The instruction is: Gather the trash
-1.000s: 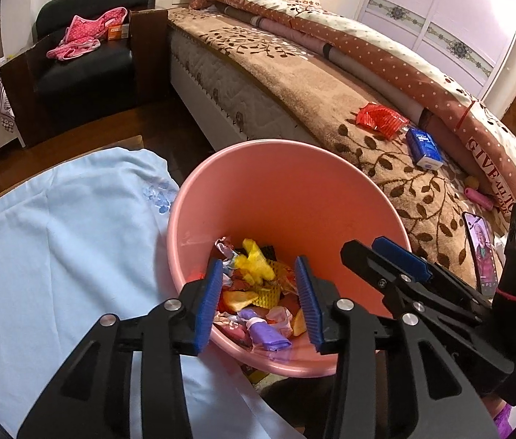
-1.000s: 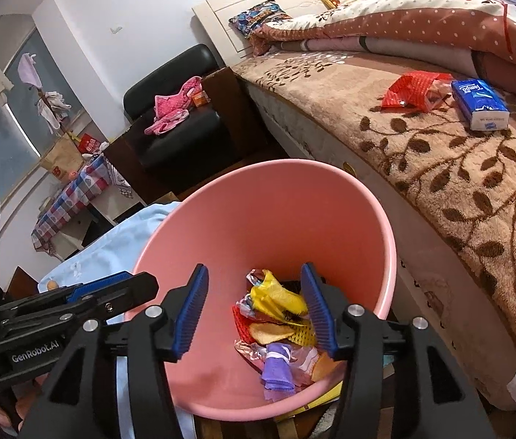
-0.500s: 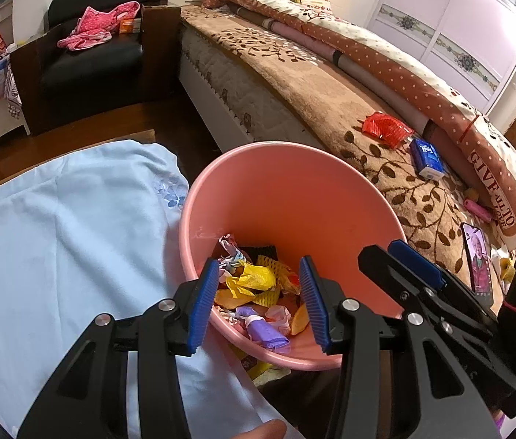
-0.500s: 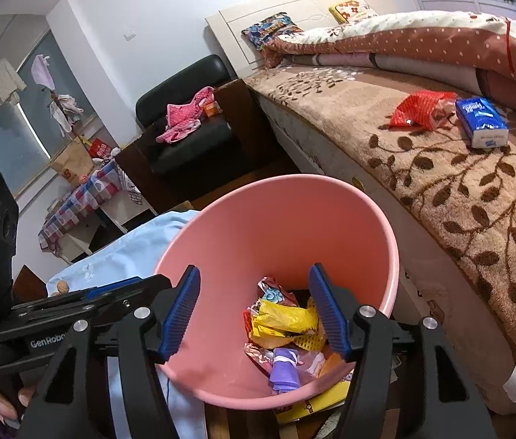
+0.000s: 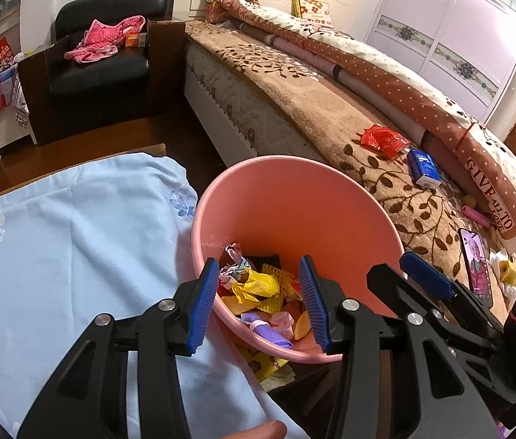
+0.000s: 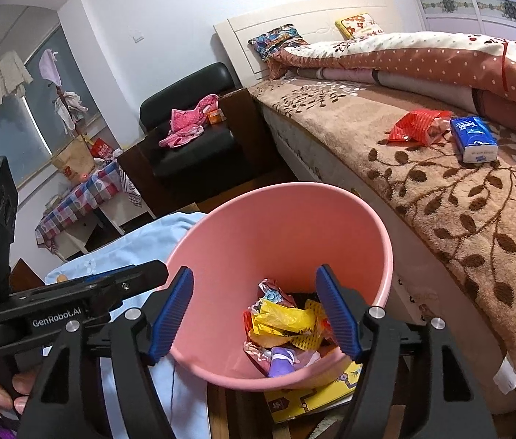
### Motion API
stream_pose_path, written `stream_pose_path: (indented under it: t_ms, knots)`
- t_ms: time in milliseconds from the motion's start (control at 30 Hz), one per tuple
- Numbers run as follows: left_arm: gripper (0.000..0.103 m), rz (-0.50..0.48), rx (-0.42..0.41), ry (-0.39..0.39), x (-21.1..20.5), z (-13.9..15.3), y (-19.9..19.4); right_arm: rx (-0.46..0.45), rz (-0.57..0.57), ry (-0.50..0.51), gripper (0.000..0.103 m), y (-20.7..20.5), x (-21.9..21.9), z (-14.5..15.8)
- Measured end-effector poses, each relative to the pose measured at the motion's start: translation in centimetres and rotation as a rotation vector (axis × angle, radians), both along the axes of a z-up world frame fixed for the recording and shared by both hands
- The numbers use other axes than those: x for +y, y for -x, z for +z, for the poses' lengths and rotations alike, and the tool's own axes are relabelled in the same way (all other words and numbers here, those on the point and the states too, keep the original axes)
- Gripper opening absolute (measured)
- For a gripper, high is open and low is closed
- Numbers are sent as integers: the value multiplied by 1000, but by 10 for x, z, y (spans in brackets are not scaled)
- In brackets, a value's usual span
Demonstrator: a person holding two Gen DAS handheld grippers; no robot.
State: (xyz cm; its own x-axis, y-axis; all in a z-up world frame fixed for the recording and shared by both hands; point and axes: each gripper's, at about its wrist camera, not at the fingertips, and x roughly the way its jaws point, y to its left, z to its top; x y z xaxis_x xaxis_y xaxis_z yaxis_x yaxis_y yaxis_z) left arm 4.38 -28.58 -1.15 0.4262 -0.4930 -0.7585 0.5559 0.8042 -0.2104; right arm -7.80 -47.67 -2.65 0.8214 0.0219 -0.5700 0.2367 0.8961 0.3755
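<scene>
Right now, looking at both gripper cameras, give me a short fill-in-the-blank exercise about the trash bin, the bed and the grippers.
1. The trash bin holding the crumpled wrappers is colored ____.
2. On the bed, the red wrapper lies right beside a ____ tissue pack.
3. The left hand-held gripper and the right hand-held gripper both have their jaws ____, gripping nothing.
4. The clothing on the black armchair is ____.

Missing words: pink; blue; open; pink

The bin (image 5: 294, 205) stands between the cloth-covered table (image 5: 56, 256) on its left and the bed (image 5: 294, 109) on its right. Wrappers (image 5: 258, 289) lie in the bin. An armchair (image 5: 100, 55) stands behind the table.
</scene>
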Motion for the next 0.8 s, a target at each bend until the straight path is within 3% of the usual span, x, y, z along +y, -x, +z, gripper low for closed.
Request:
stream_pose_path:
  t_ms: [433,800]
  knots:
    - [46,9,-65,3,9,12,16,-3,-41,25,72,17,7,8]
    - [46,22,-181,-23,12,29,42,-18,-75,101,72,33,23,21]
